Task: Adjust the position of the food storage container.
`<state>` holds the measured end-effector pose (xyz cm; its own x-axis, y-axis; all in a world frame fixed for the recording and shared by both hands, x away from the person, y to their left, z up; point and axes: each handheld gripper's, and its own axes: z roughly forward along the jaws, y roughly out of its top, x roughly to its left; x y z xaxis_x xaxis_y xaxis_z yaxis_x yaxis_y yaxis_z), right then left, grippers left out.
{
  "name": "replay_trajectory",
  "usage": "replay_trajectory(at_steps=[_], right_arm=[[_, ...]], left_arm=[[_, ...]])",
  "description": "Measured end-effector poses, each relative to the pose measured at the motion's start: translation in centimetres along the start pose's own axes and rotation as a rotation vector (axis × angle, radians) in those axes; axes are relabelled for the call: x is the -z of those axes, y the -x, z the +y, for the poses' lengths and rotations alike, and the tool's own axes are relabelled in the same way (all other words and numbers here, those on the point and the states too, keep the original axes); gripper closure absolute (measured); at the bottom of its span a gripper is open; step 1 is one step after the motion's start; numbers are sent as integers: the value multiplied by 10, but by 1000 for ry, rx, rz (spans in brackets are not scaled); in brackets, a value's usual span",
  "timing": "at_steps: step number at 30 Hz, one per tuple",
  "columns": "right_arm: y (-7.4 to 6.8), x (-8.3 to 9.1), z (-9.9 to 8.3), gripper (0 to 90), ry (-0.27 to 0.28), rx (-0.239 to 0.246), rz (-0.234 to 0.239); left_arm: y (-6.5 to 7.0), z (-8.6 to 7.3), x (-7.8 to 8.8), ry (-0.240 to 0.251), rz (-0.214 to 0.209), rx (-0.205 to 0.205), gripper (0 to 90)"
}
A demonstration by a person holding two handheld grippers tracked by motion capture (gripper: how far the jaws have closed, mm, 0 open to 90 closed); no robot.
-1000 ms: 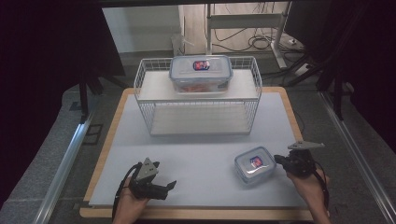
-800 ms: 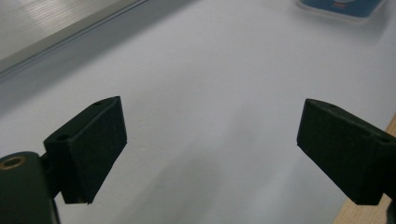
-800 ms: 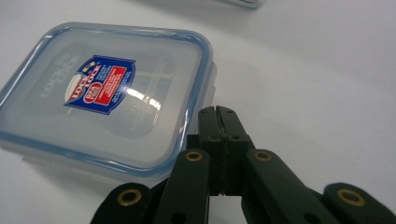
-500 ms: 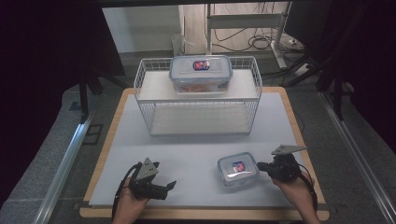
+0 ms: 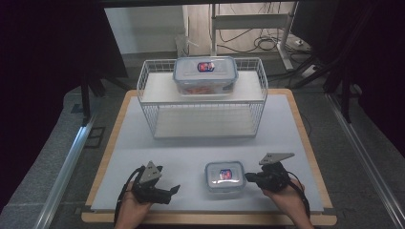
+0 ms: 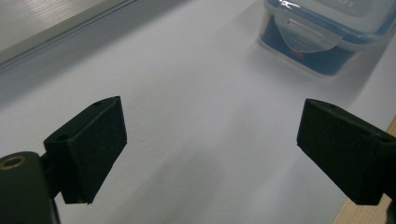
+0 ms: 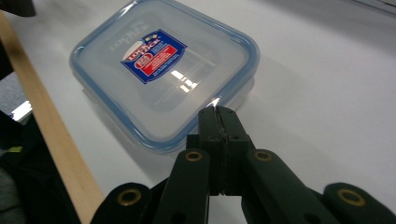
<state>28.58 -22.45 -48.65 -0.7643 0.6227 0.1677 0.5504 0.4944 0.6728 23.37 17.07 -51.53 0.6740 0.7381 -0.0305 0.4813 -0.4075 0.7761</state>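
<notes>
A small lidded container (image 5: 225, 176) is seen near the front edge of the white table (image 5: 191, 148). The right gripper (image 5: 249, 178), jaws pressed together on nothing, touches its right rim. The left gripper (image 5: 171, 190), jaws spread wide, lies farther off. A wire rack (image 5: 203, 112) stands behind in a dim room.

Ahead of you a white wire rack (image 5: 202, 102) stands at the far half of the white mat (image 5: 143, 152), which covers a wooden board (image 5: 315, 157). On the rack's upper shelf rests a large clear container (image 5: 205, 76) with a blue-rimmed lid. Beyond the table, cables (image 5: 267, 45) lie on the floor
</notes>
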Motion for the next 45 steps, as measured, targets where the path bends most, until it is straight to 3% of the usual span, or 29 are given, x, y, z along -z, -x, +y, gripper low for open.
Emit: replay_trajectory(at_steps=[6, 10, 15, 20, 23, 34, 45], right_arm=[[-11, -9, 5, 899, 13, 5, 53], [-19, -16, 10, 899, 22, 24, 67], [-27, -26, 16, 899, 33, 45, 77], [-32, -27, 19, 899, 46, 77, 51], [-31, -22, 17, 895, 51, 98, 10], [-13, -5, 6, 620, 120, 80, -75], [0, -8, -3, 381, 114, 99, -106]], left_arm=[[-3, -1, 0, -18, -8, 15, 81], [-6, -2, 1, -16, -11, 36, 93], [-5, -2, 1, -19, -14, 33, 93], [-5, -2, 3, -25, -10, 27, 93], [-8, -3, 5, -27, -19, 37, 112], [-13, -14, 16, -28, -28, 73, 106], [-11, -18, 9, -48, -11, 33, 95]])
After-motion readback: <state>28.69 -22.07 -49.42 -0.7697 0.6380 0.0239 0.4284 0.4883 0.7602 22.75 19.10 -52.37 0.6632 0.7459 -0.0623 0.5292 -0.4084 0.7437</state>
